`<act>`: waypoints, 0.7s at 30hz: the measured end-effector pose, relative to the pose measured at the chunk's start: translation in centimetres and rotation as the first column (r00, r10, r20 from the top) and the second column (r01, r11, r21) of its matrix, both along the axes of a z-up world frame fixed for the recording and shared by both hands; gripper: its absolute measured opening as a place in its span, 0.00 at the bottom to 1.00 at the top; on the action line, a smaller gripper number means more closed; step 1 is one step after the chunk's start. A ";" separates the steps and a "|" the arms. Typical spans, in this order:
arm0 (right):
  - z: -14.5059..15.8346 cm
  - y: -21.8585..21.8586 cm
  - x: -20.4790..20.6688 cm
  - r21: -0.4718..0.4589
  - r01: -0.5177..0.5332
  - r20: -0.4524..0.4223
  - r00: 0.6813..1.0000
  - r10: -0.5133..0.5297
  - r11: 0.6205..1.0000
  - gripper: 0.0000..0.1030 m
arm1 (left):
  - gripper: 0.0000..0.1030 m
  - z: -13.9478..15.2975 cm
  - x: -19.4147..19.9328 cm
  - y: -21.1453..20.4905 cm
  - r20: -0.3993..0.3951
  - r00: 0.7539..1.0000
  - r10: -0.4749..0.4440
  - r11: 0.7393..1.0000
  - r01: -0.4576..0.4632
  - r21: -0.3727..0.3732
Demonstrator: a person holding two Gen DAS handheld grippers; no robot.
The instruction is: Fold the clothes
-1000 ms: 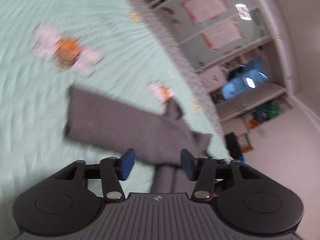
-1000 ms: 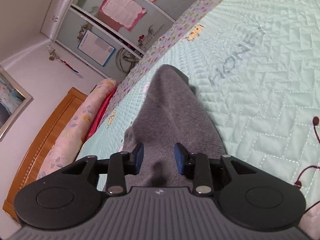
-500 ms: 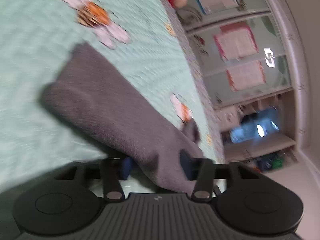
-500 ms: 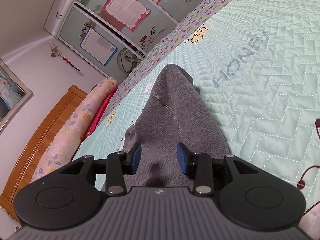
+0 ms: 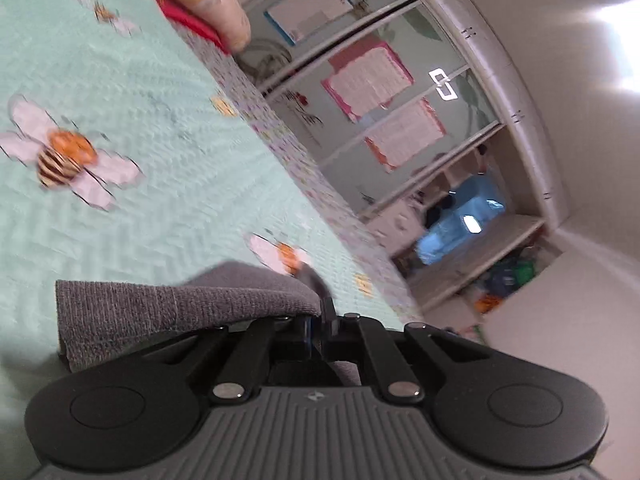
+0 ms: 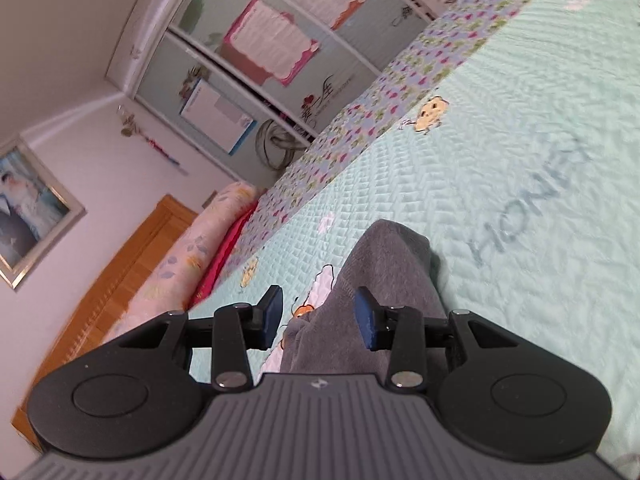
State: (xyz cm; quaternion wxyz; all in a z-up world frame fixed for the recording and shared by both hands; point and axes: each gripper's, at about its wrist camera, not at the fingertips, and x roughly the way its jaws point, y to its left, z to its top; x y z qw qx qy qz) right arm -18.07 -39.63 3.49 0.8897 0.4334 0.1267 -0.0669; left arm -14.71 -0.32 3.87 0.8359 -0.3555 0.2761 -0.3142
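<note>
A grey knit garment (image 5: 180, 300) lies on the mint green quilted bedspread (image 5: 160, 160). My left gripper (image 5: 318, 322) is shut on a fold of the garment, and the cloth drapes leftwards from the closed pads, its ribbed hem hanging just over the bed. In the right wrist view the same garment (image 6: 384, 264) stretches away as a long strip across the bedspread (image 6: 520, 160). My right gripper (image 6: 320, 314) hovers open over its near end; the blue pads stand apart with cloth below them, not pinched.
A floral bolster (image 6: 188, 260) and a red cushion (image 6: 228, 248) lie against the wooden headboard (image 6: 120, 280). A wardrobe with glass sliding doors (image 6: 260, 60) stands beyond the bed's flowered border (image 6: 360, 120). Cluttered shelves (image 5: 480, 248) lie past the bed's edge.
My left gripper's jaws closed on the grey cloth and pulled its edge up and along. The right gripper rose a little and stayed open over the garment.
</note>
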 end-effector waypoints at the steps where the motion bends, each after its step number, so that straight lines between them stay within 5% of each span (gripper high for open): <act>1: -0.4 -0.3 0.4 0.003 -0.001 0.002 1.000 0.001 1.000 0.40 | 0.03 -0.2 -0.3 0.0 0.014 1.000 0.008 1.000 -0.008 0.021; 5: -3.2 -1.7 2.4 0.078 -0.006 -0.062 0.998 0.011 0.997 0.39 | 0.03 -1.1 -0.9 -0.5 0.066 0.998 0.010 0.994 -0.017 0.108; 7: -4.3 -1.0 3.2 -0.013 -0.005 -0.143 0.990 0.003 1.000 0.35 | 0.03 -2.4 -0.5 -1.0 0.078 0.997 -0.002 0.989 -0.010 0.148; 12: -4.3 -0.3 3.0 -0.071 -0.008 -0.134 0.991 -0.002 0.997 0.36 | 0.05 -4.6 1.1 -0.5 -0.062 0.998 0.005 0.986 0.005 0.165; 18: -2.9 -1.0 0.3 0.033 -0.047 0.047 0.998 0.045 0.998 0.40 | 0.07 0.8 -1.7 -0.6 0.091 0.992 -0.091 0.969 0.067 0.240; 21: -2.8 -1.7 -2.1 0.078 -0.037 0.134 0.991 0.027 0.996 0.40 | 0.34 3.9 -2.2 -1.5 0.131 0.978 -0.160 0.964 0.126 0.234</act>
